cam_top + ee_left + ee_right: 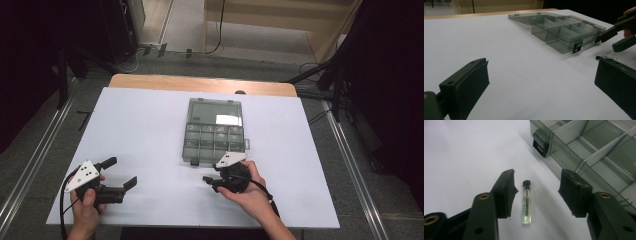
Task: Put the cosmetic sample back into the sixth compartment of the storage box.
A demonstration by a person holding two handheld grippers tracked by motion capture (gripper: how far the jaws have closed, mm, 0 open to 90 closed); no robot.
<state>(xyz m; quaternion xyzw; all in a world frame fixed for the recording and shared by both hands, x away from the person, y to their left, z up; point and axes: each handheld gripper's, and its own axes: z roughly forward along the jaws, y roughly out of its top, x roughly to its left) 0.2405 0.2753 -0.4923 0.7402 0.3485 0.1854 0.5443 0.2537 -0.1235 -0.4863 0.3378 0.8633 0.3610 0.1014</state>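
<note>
A small clear glass vial (527, 202) with a black cap lies flat on the white table, just in front of the box. My right gripper (537, 185) reaches down over the vial with a jaw on either side of it; neither pad touches the glass, so it stands open. From above, the right gripper (212, 176) is at the front edge of the smoky clear compartment box (215, 131), whose lid lies open toward the back. My left gripper (120, 172) rests open near the table's front left, with nothing between its jaws. In the left gripper view the vial (607, 58) lies beneath the right gripper (616, 37).
The box (599, 150) has several divided compartments and a black latch (540, 143) on its front wall. White table surface (145, 125) spreads wide to the left of the box. A wooden edge (200, 82) runs along the far side.
</note>
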